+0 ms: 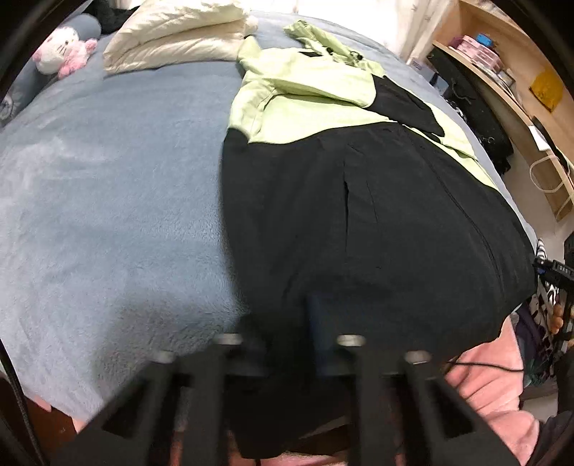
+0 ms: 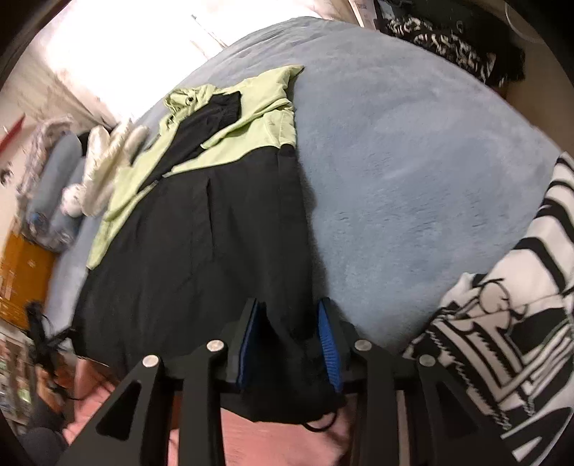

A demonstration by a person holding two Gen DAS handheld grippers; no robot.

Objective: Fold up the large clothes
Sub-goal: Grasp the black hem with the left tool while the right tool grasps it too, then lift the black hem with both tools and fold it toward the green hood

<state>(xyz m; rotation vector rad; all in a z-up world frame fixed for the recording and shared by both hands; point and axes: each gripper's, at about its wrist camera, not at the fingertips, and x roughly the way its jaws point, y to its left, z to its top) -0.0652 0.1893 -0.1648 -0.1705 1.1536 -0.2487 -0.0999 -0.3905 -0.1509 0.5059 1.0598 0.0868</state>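
Jacket [image 1: 358, 215] in black and lime green, spread flat on the blue bed [image 1: 107, 186], hem toward both cameras.

Left of the jacket on the bed, a pink-and-white plush toy [image 1: 66, 50] sits near the far edge, with a folded cream quilt [image 1: 179, 32] just beside it. The left tongs [image 1: 287, 322] sit at the jacket's black hem, blurred (I cannot tell whether they pinch it or stand spread). The right tongs [image 2: 290, 322] have their blue pads [image 2: 328, 344] spread, with bunched black hem fabric between them. Right of the jacket, a black-and-white patterned cloth [image 2: 502, 322] lies at the bed's edge.
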